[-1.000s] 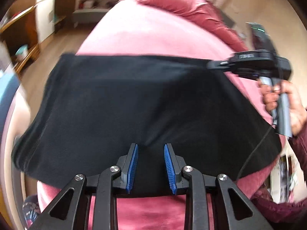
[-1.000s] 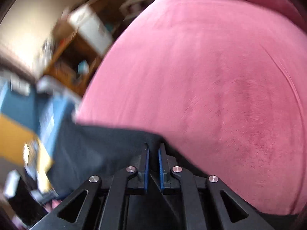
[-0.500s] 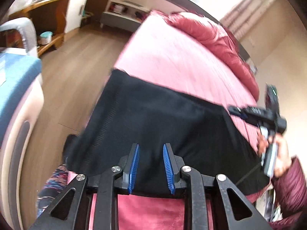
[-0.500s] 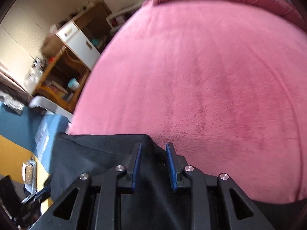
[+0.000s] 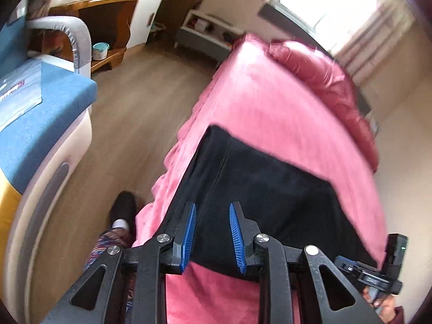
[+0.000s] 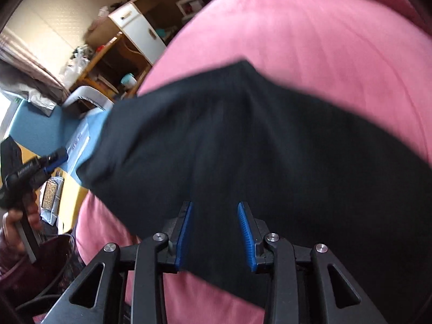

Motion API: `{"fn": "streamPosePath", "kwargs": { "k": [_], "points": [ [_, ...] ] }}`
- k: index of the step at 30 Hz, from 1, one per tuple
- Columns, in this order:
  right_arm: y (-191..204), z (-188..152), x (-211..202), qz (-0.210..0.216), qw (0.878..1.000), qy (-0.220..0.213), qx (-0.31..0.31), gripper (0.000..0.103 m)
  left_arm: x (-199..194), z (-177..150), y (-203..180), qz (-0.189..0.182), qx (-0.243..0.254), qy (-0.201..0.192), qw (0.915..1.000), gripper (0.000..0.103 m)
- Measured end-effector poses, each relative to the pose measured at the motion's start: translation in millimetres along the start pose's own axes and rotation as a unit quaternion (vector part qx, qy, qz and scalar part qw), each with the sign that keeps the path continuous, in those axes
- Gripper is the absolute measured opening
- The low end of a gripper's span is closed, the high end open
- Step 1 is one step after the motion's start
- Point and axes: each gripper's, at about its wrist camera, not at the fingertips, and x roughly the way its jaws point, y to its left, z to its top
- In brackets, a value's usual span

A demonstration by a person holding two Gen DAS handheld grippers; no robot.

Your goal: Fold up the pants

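Note:
The black pants [image 5: 270, 189] lie folded into a flat rectangle on the pink bed [image 5: 270, 102]. They also fill the middle of the right wrist view [image 6: 243, 145]. My left gripper [image 5: 212, 232] is open and empty, raised above the near edge of the pants. My right gripper [image 6: 214, 232] is open and empty, also above the near edge of the pants. The right gripper's body shows at the lower right of the left wrist view [image 5: 383, 272]. The left gripper's body shows at the left of the right wrist view [image 6: 27, 172].
A rumpled pink quilt [image 5: 324, 81] lies at the far end of the bed. A blue and white armchair [image 5: 40, 124] stands left of the bed across wooden floor [image 5: 129, 113]. Wooden shelves [image 5: 102, 27] and a white cabinet [image 6: 137, 32] line the far wall. My foot [image 5: 122, 210] is beside the bed.
My right gripper opened and let go of the pants corner, then drew back. My left gripper lifted and pulled back and to the left. The pants now lie flat on the bed.

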Motion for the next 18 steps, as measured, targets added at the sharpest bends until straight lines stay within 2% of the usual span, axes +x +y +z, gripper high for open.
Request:
{"fn": "streamPosePath", "kwargs": {
  "k": [3,5,6,8,11,14,16,18],
  "points": [
    [-8,-22,7,-0.004,1.0,0.008,0.028,0.035,27,-9,-1,0.047,0.023,0.045,0.9976,0.026],
    [-9,-30,9,0.003,0.999,0.005,0.034,0.035,51,-16,1,0.092,0.041,0.074,0.9921,0.026],
    [-11,-33,9,0.005,0.999,0.004,0.036,0.035,59,-19,2,0.101,0.044,0.081,0.9906,0.026],
    [-15,-35,14,0.018,0.999,0.004,0.048,0.035,64,-20,-1,0.115,0.057,0.066,0.9896,0.029],
    [-26,-43,8,0.029,0.998,-0.004,0.05,0.035,64,-16,-8,0.135,0.074,0.069,0.9857,0.029],
    [-32,-44,-4,0.034,0.998,-0.008,0.061,0.035,51,-15,-20,0.156,0.088,0.047,0.9827,0.029],
    [-38,-50,-13,0.033,0.997,-0.017,0.071,0.04,39,-15,-33,0.146,0.094,0.029,0.9844,0.029],
    [-45,-53,-25,0.024,0.996,-0.03,0.079,0.042,28,-17,-52,0.115,0.108,0.012,0.9875,0.03]
  ]
}}
